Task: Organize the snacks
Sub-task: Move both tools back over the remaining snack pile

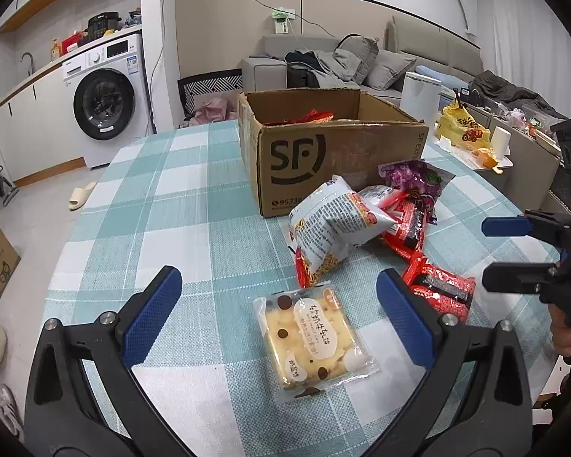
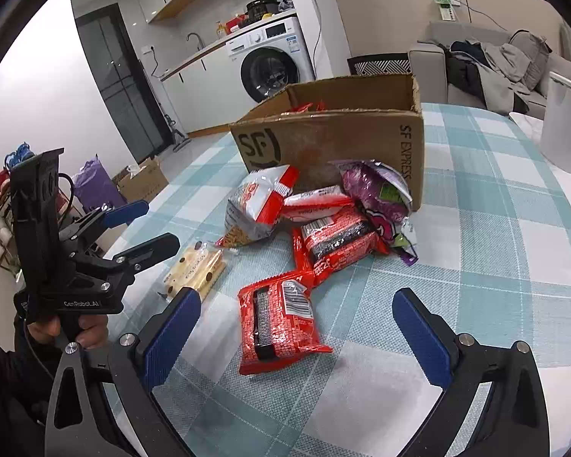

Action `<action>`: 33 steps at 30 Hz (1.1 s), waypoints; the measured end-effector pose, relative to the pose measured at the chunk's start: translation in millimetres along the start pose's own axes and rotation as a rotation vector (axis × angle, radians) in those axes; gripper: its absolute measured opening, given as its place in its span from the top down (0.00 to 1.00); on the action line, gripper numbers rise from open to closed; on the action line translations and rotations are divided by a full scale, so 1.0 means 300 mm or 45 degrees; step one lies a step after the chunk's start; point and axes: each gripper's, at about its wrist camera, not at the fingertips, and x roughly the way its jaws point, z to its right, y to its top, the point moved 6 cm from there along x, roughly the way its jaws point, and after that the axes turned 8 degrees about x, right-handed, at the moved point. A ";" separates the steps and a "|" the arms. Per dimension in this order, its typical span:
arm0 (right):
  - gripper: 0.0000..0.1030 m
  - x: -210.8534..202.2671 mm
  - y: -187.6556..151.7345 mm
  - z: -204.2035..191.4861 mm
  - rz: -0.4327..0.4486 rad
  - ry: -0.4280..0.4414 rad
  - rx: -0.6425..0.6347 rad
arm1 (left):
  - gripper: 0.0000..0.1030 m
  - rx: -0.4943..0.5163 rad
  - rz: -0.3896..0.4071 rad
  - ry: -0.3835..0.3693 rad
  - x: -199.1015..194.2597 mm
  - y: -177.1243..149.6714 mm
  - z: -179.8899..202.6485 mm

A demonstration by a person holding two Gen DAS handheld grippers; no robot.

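Loosely heaped on the checked tablecloth point(image 2: 476, 266), the snacks lie just in front of an open SF Express cardboard box point(image 1: 323, 152) that stands on the table; red wrappers show over its rim in both views. Six packets are out on the cloth. One is a clear-wrapped yellow nougat packet point(image 1: 310, 337), flat and nearest the left gripper point(image 1: 278, 320), whose blue pads stand wide apart either side of it without touching it. Two are red packets with a black strip: one point(image 2: 281, 323) lies alone just ahead of the right gripper point(image 2: 297, 335), whose pads are also spread wide and grip nothing; the other point(image 2: 335, 240) is in the heap. A white-and-red noodle snack bag point(image 1: 331, 224) is propped up, a smaller white-and-red packet point(image 2: 316, 202) lies behind it, and a purple bag point(image 2: 373, 186) leans at the box wall.

Only the right wrist view shows the smaller white-and-red packet clearly, plus the hand point(image 2: 83, 329) gripping the left tool's handle. Only the left wrist view shows a yellow bag point(image 1: 462, 127) and a paper roll point(image 1: 500, 141) off to the right. A washing machine point(image 1: 102, 103) and a grey sofa point(image 1: 323, 61) stand behind.
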 end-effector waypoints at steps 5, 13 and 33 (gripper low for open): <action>0.00 0.044 -0.028 -0.027 -0.051 -0.026 -0.058 | 0.01 0.002 -0.039 -0.026 0.025 -0.017 0.014; 0.00 0.126 -0.052 -0.019 -0.149 -0.096 -0.075 | 0.01 0.002 -0.129 -0.040 0.066 -0.058 0.019; 0.01 0.196 -0.069 -0.028 -0.199 -0.122 -0.052 | 0.01 0.024 -0.299 -0.071 0.159 -0.128 0.032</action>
